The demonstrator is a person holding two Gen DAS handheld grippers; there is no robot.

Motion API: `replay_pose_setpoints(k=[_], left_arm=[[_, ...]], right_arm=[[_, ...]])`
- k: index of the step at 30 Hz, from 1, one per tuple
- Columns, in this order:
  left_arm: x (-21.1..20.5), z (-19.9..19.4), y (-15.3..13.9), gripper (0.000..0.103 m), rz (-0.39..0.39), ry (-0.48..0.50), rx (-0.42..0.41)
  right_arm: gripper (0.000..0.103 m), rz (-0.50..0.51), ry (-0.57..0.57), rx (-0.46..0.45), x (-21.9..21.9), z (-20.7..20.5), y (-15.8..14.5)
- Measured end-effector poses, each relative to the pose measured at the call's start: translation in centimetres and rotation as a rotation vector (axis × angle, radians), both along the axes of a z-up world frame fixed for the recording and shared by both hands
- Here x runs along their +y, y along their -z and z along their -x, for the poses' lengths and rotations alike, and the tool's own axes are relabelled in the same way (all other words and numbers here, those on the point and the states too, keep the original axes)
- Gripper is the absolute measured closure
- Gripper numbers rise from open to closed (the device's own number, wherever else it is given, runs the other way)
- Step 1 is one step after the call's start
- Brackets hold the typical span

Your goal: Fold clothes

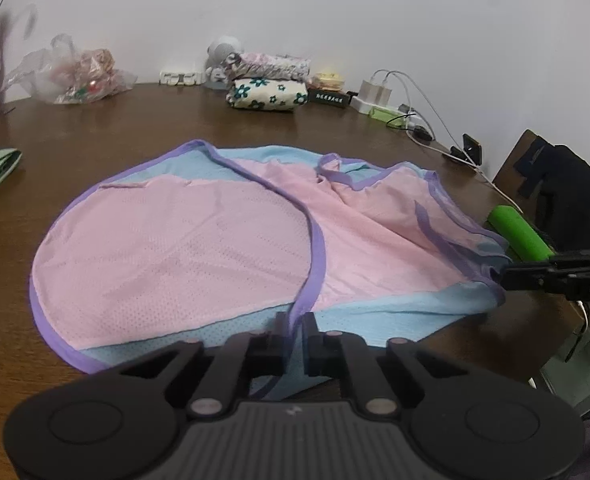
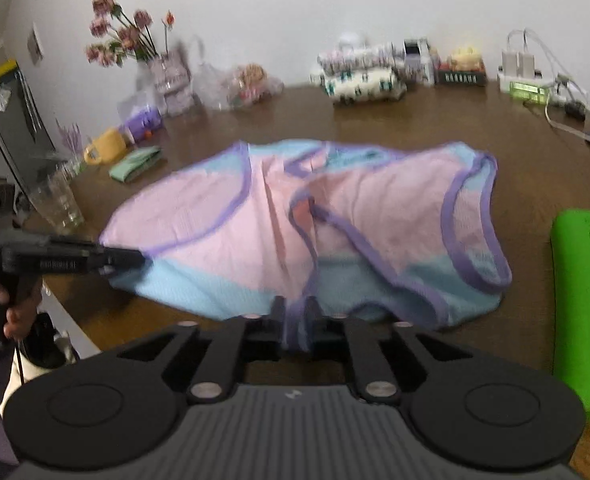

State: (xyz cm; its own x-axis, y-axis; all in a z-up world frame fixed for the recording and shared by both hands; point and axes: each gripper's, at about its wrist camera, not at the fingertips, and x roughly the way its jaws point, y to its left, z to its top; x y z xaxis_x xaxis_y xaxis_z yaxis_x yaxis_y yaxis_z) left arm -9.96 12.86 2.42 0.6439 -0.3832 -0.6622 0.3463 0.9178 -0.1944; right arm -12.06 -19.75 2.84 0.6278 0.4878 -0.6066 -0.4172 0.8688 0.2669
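Observation:
A pink and light-blue mesh tank top (image 1: 199, 240) with purple trim lies spread on the brown wooden table (image 1: 95, 132); it also shows in the right wrist view (image 2: 255, 232). My left gripper (image 1: 295, 328) is shut on the top's near hem, on a purple strap. In the right wrist view this gripper (image 2: 135, 258) pinches the top's left corner. My right gripper (image 2: 295, 320) is shut on the top's near blue hem. In the left wrist view it (image 1: 503, 278) grips the top's right corner.
A green foam roll (image 2: 583, 300) lies at the right. A folded green cloth (image 2: 135, 164), a yellow mug (image 2: 107, 148), a glass (image 2: 57, 202) and a flower vase (image 2: 167, 80) stand left. Folded floral clothes (image 1: 267, 88), chargers and cables (image 1: 395, 104) line the back. A chair (image 1: 555, 184) stands right.

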Motion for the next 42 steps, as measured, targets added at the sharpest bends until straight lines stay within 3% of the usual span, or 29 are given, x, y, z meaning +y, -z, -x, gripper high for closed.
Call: replay_pose_setpoints(k=[2, 4, 6, 12, 16, 18, 19, 20, 21, 26, 28, 29, 32, 37, 40, 41, 42], left_arm=[[-0.2, 0.2, 0.2, 0.079, -0.016, 0.006, -0.002], [-0.4, 0.3, 0.4, 0.103, -0.024, 0.027, 0.001], [-0.6, 0.9, 0.4, 0.102, -0.040, 0.080, -0.025], [1.2, 2.7, -1.0, 0.103, -0.077, 0.157, -0.107], [1.8, 3.5, -0.2, 0.102, -0.099, 0.166, -0.073], [2.3, 3.7, 0.3, 0.097, -0.107, 0.123, -0.065], [2.7, 3.9, 0.3, 0.094, -0.091, 0.105, -0.068], [3.1, 4.1, 0.2, 0.091, -0.064, 0.094, -0.078], [3.5, 4.2, 0.0, 0.088, -0.036, 0.086, -0.089], [2.1, 3.5, 0.0, 0.086, -0.018, 0.122, -0.092], [1.2, 3.0, 0.5, 0.086, -0.030, 0.148, -0.075], [1.0, 2.9, 0.8, 0.087, -0.036, 0.153, -0.069], [1.1, 2.9, 1.1, 0.087, -0.042, 0.154, -0.055], [1.5, 0.5, -0.6, 0.083, -0.086, 0.118, -0.031], [1.0, -3.1, -2.8, 0.060, -0.086, 0.091, -0.059], [0.7, -4.6, -3.5, 0.052, -0.088, 0.084, -0.068], [0.0, -6.5, -3.9, 0.052, -0.086, 0.079, -0.068]], right_arm=[[0.071, 0.008, -0.013, 0.013, 0.4, -0.4, 0.5], [0.073, 0.016, -0.026, 0.026, 0.8, -0.8, 1.0], [0.097, 0.023, -0.033, 0.037, 1.1, -1.2, 1.5], [0.101, -0.007, -0.012, 0.012, 0.1, -0.3, 0.0], [0.098, -0.019, -0.004, 0.035, -0.8, -0.1, -0.1], [0.087, -0.012, -0.018, 0.030, -1.0, 0.3, 0.1], [0.082, -0.010, -0.028, 0.022, -1.0, 0.5, 0.2], [0.070, -0.007, -0.037, 0.014, -1.1, 0.7, 0.3], [0.067, -0.004, -0.047, 0.007, -1.2, 0.9, 0.3], [0.067, 0.008, -0.080, -0.007, -0.4, 0.8, 0.9], [0.079, 0.018, -0.067, 0.012, 0.1, 0.4, 1.5], [0.096, 0.024, -0.062, 0.022, 0.2, 0.4, 1.8], [0.099, 0.042, -0.074, 0.047, 0.0, 1.0, 1.8], [0.091, 0.042, -0.077, 0.001, -0.7, 1.2, -0.2], [0.068, 0.029, -0.014, -0.084, -0.6, -0.9, -2.2], [0.066, 0.040, 0.012, -0.097, -0.2, -2.3, -2.7], [0.066, 0.060, 0.039, -0.102, 0.3, -3.9, -3.0]])
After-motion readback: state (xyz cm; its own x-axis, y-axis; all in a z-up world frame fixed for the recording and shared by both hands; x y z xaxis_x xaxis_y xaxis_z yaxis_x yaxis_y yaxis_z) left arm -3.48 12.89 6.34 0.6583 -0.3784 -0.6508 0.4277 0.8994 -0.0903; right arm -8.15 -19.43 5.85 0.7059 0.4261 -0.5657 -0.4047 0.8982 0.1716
